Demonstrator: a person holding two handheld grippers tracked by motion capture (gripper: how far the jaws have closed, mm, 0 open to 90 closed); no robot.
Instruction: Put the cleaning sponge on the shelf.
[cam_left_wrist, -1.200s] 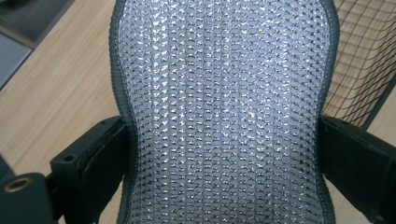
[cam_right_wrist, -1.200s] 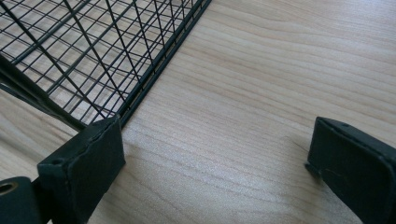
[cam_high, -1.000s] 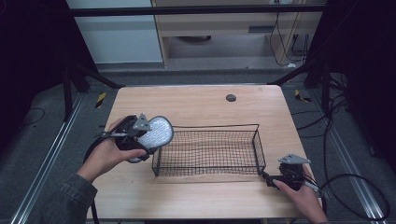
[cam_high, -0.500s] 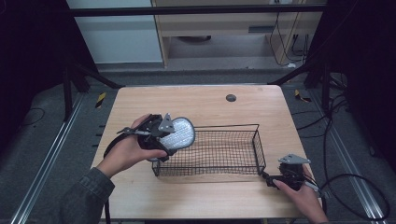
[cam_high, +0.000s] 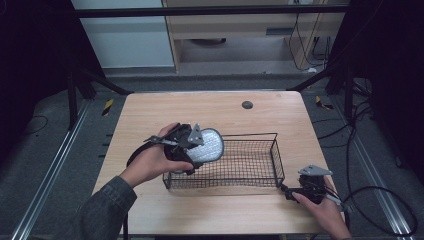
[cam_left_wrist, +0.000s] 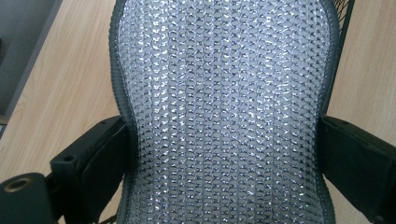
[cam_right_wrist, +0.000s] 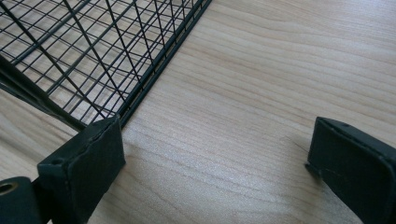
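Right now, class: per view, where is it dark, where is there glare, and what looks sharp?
High view: surroundings dark, table lit. Left gripper view: silver mesh pad sparkles with glints, sharp. Right gripper view: wood grain crisp, basket wires slightly soft.

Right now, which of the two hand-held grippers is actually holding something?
The left gripper: it clamps the silver-white mesh pad over the black wire basket. The right gripper is open on the table.
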